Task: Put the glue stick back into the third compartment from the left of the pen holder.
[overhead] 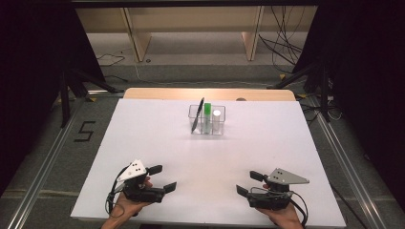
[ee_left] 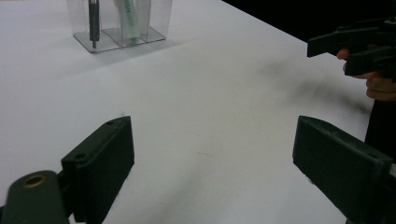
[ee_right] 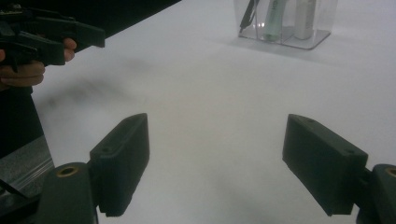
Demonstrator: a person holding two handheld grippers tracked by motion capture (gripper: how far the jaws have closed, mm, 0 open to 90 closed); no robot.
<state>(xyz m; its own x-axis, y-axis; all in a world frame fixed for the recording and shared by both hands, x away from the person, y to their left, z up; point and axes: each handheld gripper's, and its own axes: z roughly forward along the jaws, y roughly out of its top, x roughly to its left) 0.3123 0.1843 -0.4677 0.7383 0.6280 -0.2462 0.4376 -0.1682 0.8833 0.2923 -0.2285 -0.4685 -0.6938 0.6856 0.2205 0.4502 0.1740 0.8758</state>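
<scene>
Left gripper (overhead: 162, 178): jaws wide apart, nothing between them, bare sheet (overhead: 157, 138) below. Right gripper (overhead: 250, 182): jaws also spread, nothing held. Both sit low at the near edge of the sheet, well apart from each other, jaws angled inward and forward. A hand (overhead: 125, 205) grips each from below, at the bottom of the high view.

Left gripper view: its own two black jaws at the bottom corners, white sheet between them; the right gripper (ee_left: 350, 46) shows at far right with fingertips (ee_left: 380, 86) under it, past the sheet's dark right edge. Right gripper view mirrors that: own jaws low, the left gripper (ee_right: 51, 35) at top left with fingers (ee_right: 23, 72) curled on it.

Nearest thing is the holder (overhead: 207, 120), clear plastic with three compartments, far centre of the sheet, well apart from both grippers. High view gives the contents from above: black pen (overhead: 197, 114) leaning in the left compartment, green-capped tube (overhead: 207, 113) in the middle, white tube (overhead: 216, 120) on the right. The gripper views give the side look instead: pen tip down near the holder floor (ee_left: 93, 28), printing on the tube (ee_left: 128, 18), too blurred to read. The high view alone shows the wooden table edge (overhead: 210, 94) beyond the sheet, the floor, the cables and the shelf legs.

Open room: sheet is bare from grippers to holder, and to left and right of the holder.
</scene>
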